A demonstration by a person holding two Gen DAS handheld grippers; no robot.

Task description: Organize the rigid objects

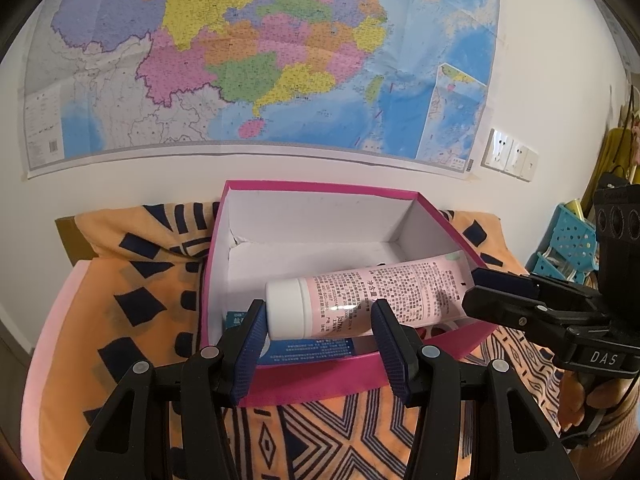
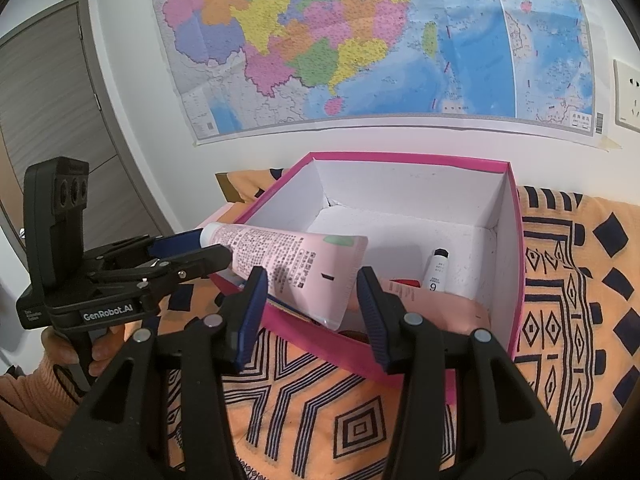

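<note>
A pink tube with a white cap hangs across the near rim of the open magenta box. The left gripper is shut on its cap end, the cap against the left pad and the body behind the right finger. Coming in from the right, the right gripper is shut on the flat crimped end. In the right wrist view the tube fills the gap of the right gripper, and the left gripper holds the cap end at the box's left rim.
Inside the box lie a blue carton, a small white tube with a black cap, a peach tube and a red item. An orange patterned blanket covers the surface. A map hangs behind; a blue basket stands right.
</note>
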